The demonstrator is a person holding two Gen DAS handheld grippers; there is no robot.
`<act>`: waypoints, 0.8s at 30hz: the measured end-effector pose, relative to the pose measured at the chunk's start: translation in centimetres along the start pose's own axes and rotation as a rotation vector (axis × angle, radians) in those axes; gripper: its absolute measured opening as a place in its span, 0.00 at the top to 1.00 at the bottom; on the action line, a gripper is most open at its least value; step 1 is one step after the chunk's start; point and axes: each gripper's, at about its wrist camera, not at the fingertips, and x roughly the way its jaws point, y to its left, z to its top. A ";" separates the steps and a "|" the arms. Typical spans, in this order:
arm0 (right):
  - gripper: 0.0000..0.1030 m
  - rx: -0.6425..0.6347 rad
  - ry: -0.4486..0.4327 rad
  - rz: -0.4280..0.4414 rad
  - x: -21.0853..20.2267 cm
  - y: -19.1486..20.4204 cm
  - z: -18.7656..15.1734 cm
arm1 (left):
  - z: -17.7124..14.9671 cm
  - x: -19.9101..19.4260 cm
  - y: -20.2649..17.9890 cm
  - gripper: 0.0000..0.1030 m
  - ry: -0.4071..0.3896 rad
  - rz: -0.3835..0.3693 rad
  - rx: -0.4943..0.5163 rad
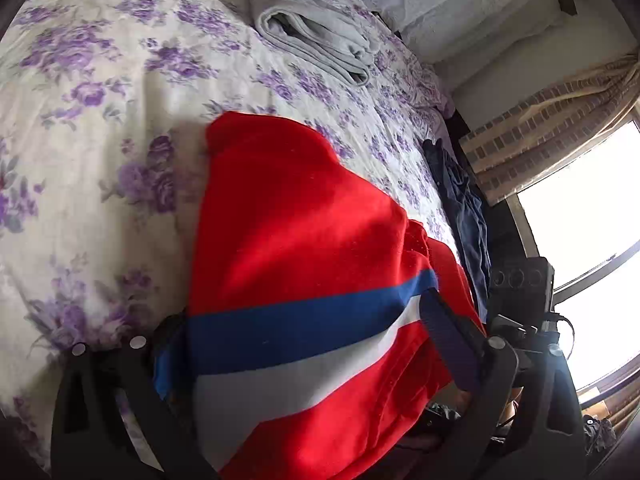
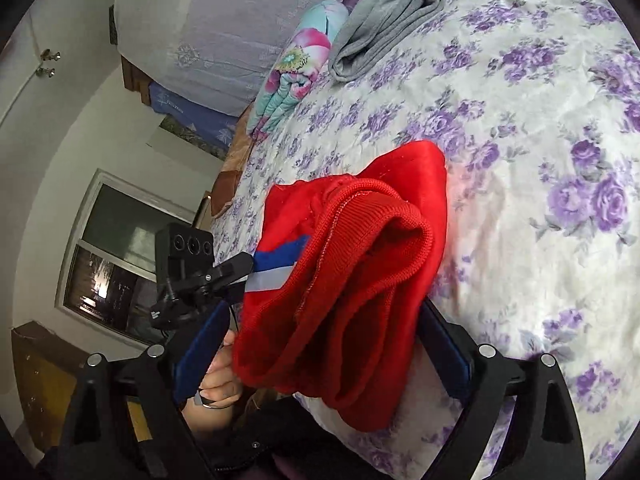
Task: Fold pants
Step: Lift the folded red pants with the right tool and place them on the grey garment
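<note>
- The red pants [image 1: 304, 240] are held above the bed [image 1: 100, 140], clamped at one end in both hand-held grippers.
- The left hand-held gripper [image 1: 304, 344] is closed on the striped part; the right hand-held gripper [image 2: 320, 344] is closed on the ribbed band.
- The long axis runs forward from both, neither being nearer.

Red pants [image 1: 304, 208] — blue, white stripes

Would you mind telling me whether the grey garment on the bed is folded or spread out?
Folded: the grey garment lies as a compact stack of layers on the flowered bedspread, doubled edges showing at its end.
</note>
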 end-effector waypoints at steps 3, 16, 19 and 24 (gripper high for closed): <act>0.26 -0.037 0.036 -0.027 1.2 0.7 0.2 | -0.1 0.5 -0.9 0.05 -0.001 0.025 0.040; 0.65 -0.194 -0.076 0.001 -5.2 6.3 6.3 | 4.2 -4.7 -9.2 0.22 -0.104 -0.063 0.156; 0.65 -0.260 -0.120 -0.047 -6.0 8.3 12.2 | 10.1 -4.7 -10.8 0.22 -0.122 -0.067 0.178; 0.64 -0.349 -0.213 -0.143 -5.5 10.5 24.6 | 22.3 -4.3 -13.2 0.21 -0.208 -0.032 0.240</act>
